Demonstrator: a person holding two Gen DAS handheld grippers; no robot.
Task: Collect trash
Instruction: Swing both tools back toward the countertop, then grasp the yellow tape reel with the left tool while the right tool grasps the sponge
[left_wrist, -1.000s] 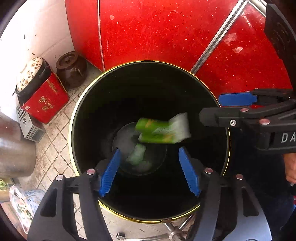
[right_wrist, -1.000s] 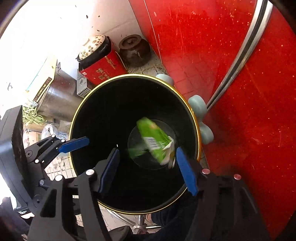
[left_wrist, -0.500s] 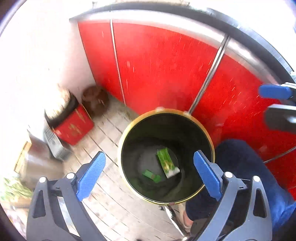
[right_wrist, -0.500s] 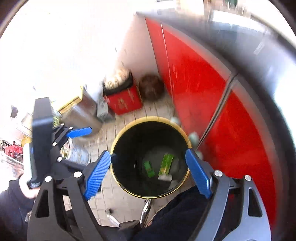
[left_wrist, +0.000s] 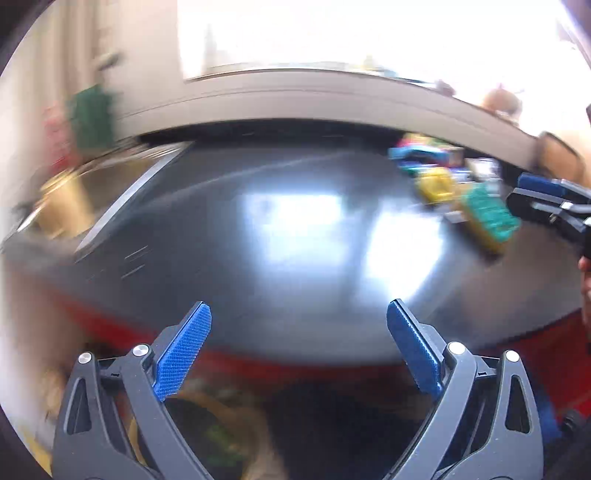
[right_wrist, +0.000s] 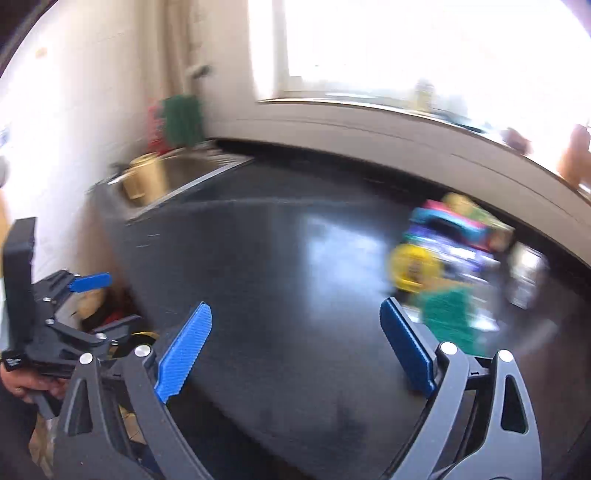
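we're up off the bin now and between loads. nearest to us, the left gripper (left_wrist: 298, 343) stands wide with nothing between its blue pads. the right gripper (right_wrist: 295, 341) is wide and empty too, its jaws having just been opening. below the left gripper's fingers the gold-rimmed trash bin (left_wrist: 221, 413) shows only as a blur. past the fingertips runs the glossy black countertop (right_wrist: 295, 258), bare in the middle. further on, at the right, lies the pile of colourful wrappers (right_wrist: 454, 251), with a green packet (right_wrist: 452, 319) at its near edge, close by the right gripper's right finger. by our reckoning the next move is a reach to that pile. we'd want one piece squarely between the pads before closing. the blur hides just what each piece is. far left, a steel sink (right_wrist: 184, 177) under the window.
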